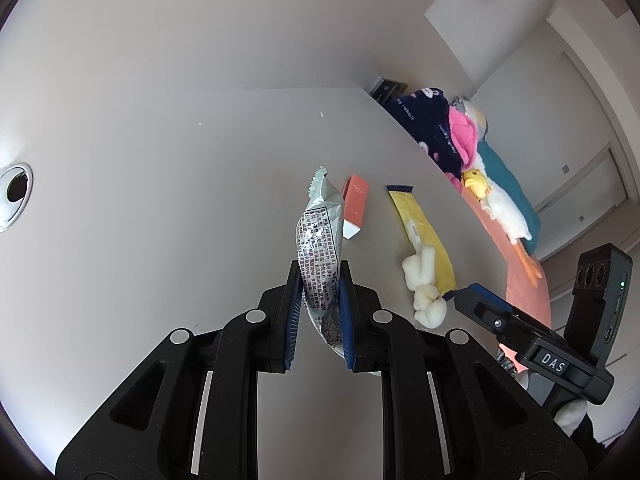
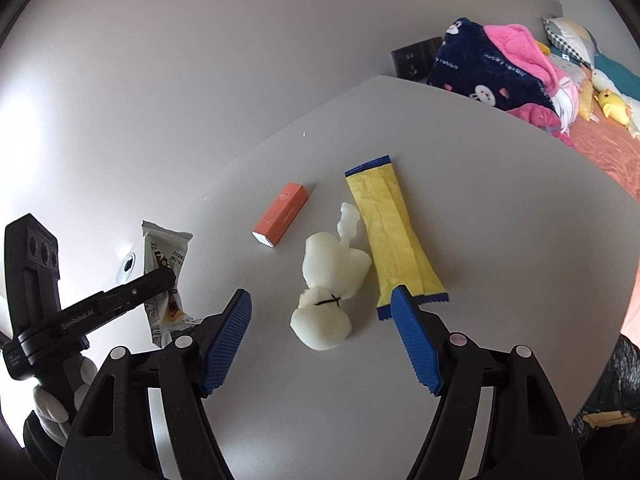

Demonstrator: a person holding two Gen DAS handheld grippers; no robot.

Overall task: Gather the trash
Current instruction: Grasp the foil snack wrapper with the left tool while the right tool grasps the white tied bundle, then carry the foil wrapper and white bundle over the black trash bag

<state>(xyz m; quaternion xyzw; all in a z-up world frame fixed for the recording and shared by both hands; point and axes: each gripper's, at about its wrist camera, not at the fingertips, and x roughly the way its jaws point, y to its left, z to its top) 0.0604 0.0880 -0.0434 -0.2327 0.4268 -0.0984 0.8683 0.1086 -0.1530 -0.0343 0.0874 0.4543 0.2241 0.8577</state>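
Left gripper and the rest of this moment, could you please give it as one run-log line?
left gripper: shut on silver snack wrapper, lifted | right gripper: open over white foam wad | white table: yellow wrapper, orange box

Bright, sharp pics w/ left-side glare, heavy fisheye edge warp

A: What can be read here?

B: "DAS" in white on a small plate on the right gripper, seen from the left wrist. "GenRobot.AI" runs along the arm of the left gripper, seen from the right wrist.

A: And the silver wrapper?

B: Dense Chinese print, too small to read. From the right wrist its end shows digits starting "202".

A: The navy blanket?

B: "lucky rabbit", repeated in pale letters.
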